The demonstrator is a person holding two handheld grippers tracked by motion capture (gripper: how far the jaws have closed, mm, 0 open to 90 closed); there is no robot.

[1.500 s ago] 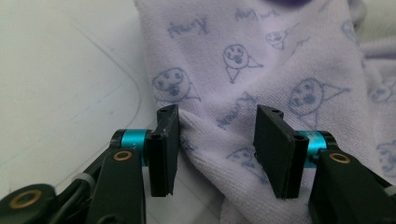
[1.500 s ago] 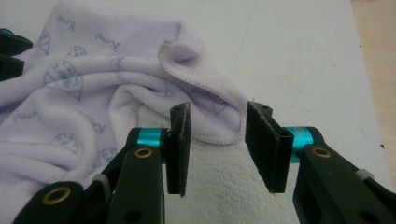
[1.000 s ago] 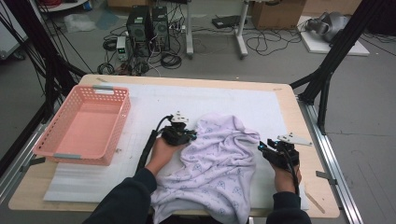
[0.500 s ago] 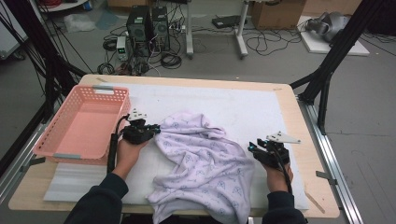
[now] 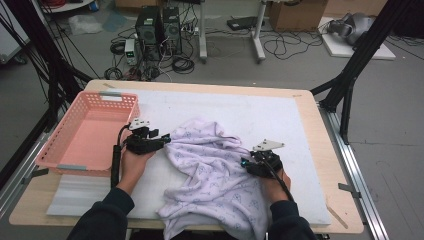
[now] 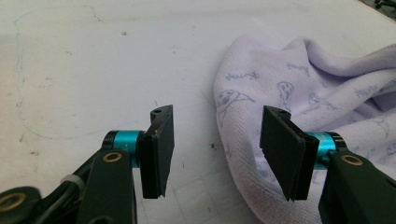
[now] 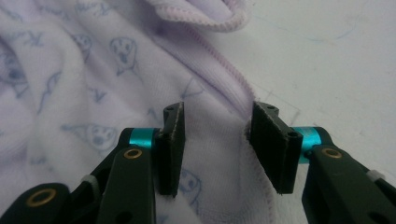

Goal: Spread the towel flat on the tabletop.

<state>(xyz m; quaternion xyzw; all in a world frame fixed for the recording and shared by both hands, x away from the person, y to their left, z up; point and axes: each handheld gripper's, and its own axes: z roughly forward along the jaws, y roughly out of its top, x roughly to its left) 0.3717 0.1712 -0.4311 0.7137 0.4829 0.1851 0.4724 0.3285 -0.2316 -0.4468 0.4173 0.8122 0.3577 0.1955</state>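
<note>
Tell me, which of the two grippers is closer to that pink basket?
Left. The left gripper sits just off the near right corner of the pink basket; the right gripper is farther off, across the lilac cloth.

Pale lilac garment (image 5: pixel 215 170) with blue cartoon prints; salmon-pink basket (image 5: pixel 65 150); white mat (image 5: pixel 280 115).

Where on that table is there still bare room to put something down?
The far white mat, beyond the purple cloth, is bare, as is the strip right of the right gripper. The pink basket looks empty too. The near middle is crowded: cloth, the left gripper and both hands.
</note>
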